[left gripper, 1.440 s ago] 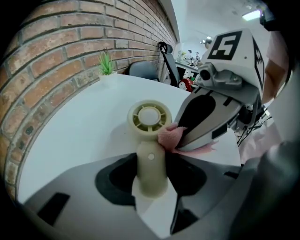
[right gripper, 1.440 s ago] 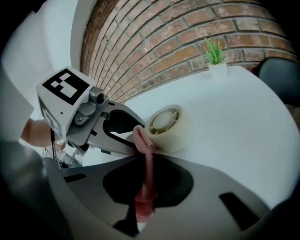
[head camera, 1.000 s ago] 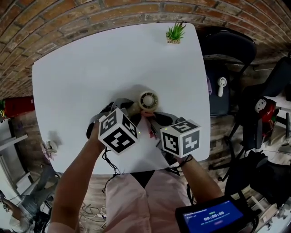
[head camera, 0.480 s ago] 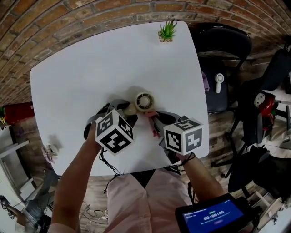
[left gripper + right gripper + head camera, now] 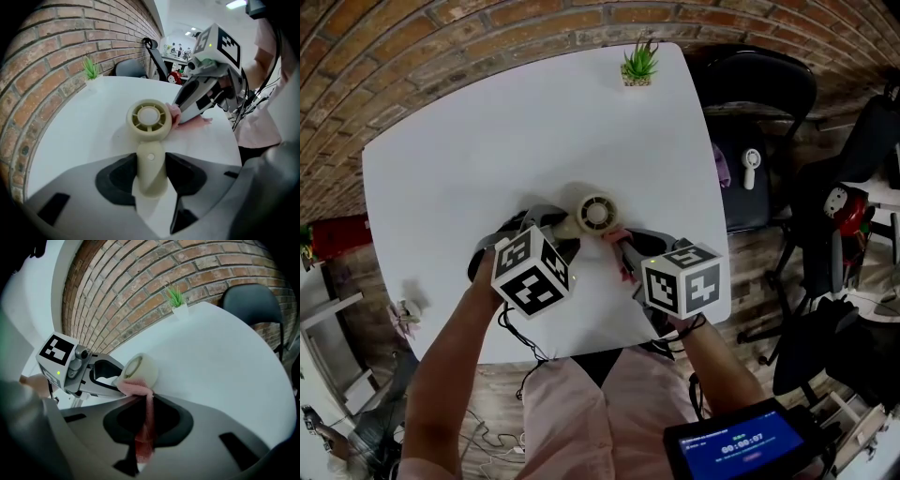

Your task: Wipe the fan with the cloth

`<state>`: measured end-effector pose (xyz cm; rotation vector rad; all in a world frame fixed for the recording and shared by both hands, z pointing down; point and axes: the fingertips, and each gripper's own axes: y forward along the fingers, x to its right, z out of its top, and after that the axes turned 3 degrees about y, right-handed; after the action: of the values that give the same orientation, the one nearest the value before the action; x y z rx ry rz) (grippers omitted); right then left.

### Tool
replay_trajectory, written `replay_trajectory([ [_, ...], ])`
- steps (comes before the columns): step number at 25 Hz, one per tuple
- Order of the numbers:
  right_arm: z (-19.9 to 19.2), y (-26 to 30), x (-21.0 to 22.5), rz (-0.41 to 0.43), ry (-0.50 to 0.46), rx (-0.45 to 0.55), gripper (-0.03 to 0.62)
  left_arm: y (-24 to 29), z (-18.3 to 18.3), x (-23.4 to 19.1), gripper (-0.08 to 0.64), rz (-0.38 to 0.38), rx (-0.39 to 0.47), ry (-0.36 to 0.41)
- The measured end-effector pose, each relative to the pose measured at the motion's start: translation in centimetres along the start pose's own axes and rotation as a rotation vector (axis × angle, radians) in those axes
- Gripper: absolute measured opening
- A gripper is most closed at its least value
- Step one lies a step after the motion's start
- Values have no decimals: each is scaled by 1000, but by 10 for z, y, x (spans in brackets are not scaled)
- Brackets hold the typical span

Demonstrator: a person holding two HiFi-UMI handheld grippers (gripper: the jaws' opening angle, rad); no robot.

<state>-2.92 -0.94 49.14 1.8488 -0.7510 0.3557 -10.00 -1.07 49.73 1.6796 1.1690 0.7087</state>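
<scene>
Left gripper [image 5: 151, 169]: jaws clamped at middling width on the handle of the cream fan [image 5: 149, 118].
Fan: face up on the white table [image 5: 487, 141], its round head just past the left jaws, between both grippers.
Cloth [image 5: 136, 386]: pink, pressed against the fan head's edge.
Right gripper [image 5: 143, 434]: jaws pinched narrow on the cloth.
</scene>
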Motion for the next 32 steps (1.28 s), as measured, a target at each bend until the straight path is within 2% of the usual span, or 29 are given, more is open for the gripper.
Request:
replay_trajectory([
  [14,4,-6,13,-11,-12,-8,31,2,1,3,198,-56,-41,127],
  [32,9,-18,29,-14,-65,-31,32,5,8,11,198,-128,-132,405],
])
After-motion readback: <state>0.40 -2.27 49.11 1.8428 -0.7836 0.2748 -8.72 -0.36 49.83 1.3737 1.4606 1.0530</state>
